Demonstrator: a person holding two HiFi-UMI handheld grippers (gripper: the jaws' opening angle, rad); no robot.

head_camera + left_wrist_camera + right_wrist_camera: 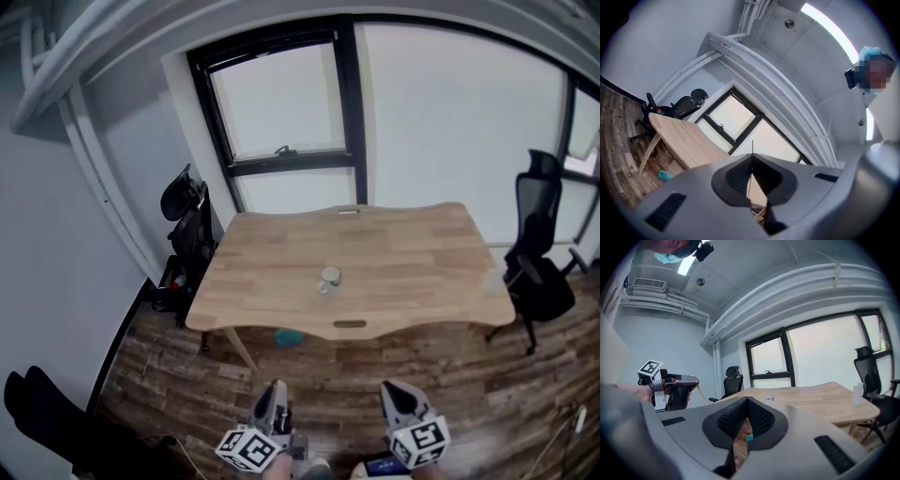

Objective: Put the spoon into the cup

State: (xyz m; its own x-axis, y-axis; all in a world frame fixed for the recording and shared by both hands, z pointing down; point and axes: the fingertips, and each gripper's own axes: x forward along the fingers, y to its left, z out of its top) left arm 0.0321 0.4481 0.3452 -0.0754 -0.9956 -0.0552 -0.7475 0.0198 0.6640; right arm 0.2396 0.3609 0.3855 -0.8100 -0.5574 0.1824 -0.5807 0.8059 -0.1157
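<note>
Between the pressed-together jaws of the left hand-held gripper (751, 161), the spoon (753, 147) shows only as a thin gold shaft, its long axis along the jaw seam and its end projecting past the tips. The cup (330, 278) stands mid-desk (412, 253), well apart. The right hand-held gripper (747, 401) is closed on nothing.

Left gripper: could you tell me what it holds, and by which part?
A thin golden spoon, pinched along its handle by the left gripper; exactly where is unclear.

Wooden table (412, 253) before window (281, 103), black chair (192, 230) at left end, mesh chair (542, 244) at right, teal object (290, 336) beneath
</note>
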